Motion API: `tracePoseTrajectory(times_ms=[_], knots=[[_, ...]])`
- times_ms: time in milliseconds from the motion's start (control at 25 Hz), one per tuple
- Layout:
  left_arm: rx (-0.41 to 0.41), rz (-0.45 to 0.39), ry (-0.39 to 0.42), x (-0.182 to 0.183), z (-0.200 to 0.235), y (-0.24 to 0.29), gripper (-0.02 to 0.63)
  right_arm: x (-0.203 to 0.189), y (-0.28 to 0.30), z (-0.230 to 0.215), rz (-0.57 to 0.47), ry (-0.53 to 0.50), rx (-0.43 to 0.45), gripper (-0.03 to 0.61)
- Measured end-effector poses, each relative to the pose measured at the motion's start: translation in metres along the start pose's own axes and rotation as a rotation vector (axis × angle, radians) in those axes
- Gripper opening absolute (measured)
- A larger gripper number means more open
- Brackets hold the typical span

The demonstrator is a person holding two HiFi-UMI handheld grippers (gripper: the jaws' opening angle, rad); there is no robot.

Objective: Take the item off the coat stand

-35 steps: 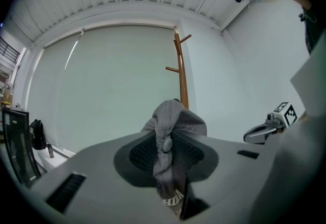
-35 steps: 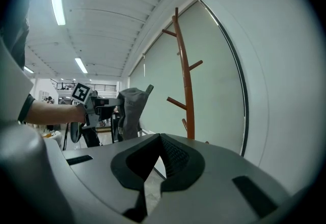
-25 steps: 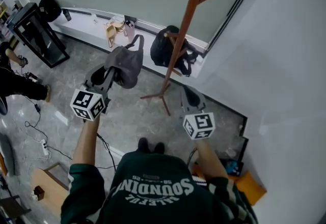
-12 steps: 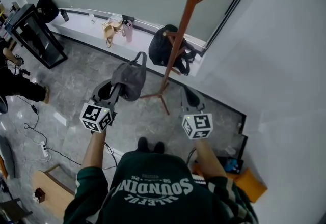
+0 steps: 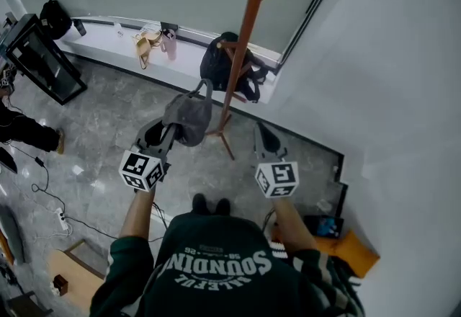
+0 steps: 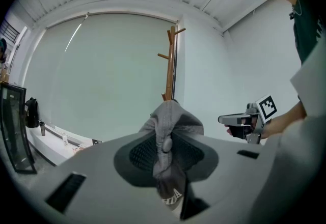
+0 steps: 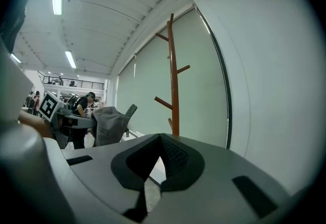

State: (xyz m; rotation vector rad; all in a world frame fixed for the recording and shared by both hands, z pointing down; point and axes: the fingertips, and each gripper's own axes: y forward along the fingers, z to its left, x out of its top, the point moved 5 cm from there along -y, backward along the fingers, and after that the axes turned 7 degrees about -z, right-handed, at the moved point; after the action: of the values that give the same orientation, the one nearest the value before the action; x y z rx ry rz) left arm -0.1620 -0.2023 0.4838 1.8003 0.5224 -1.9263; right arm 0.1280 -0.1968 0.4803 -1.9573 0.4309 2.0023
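Observation:
A grey cap (image 5: pixel 189 115) hangs from my left gripper (image 5: pixel 171 131), which is shut on its fabric; in the left gripper view the cap (image 6: pixel 170 121) is pinched between the pads. The cap is off the brown wooden coat stand (image 5: pixel 241 42), just to its left and apart from it. The stand's pegs that show are bare (image 7: pixel 174 80). My right gripper (image 5: pixel 261 134) is to the right of the stand's base, shut with nothing in it (image 7: pixel 160 154). From the right gripper view the cap (image 7: pixel 109 125) shows at the left.
A black backpack (image 5: pixel 229 67) rests on the low window ledge (image 5: pixel 108 38) behind the stand, with small bags and a pink bottle (image 5: pixel 168 43) further left. A black rack (image 5: pixel 39 56) stands at the far left. Cables (image 5: pixel 61 215) cross the floor. A white wall (image 5: pixel 389 92) closes the right.
My left gripper has come down and toward the person with the cap still in it, now closer to the stand's base. The right gripper has barely shifted.

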Motion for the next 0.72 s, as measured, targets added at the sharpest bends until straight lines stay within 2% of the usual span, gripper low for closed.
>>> tracePoseTrajectory(times_ms=[720], knots=[[-0.02, 0.002, -0.005, -0.0003, -0.0011, 0.0105, 0.077, 0.0004, 0.002, -0.0052, -0.001, 0.004, -0.007, -0.002]])
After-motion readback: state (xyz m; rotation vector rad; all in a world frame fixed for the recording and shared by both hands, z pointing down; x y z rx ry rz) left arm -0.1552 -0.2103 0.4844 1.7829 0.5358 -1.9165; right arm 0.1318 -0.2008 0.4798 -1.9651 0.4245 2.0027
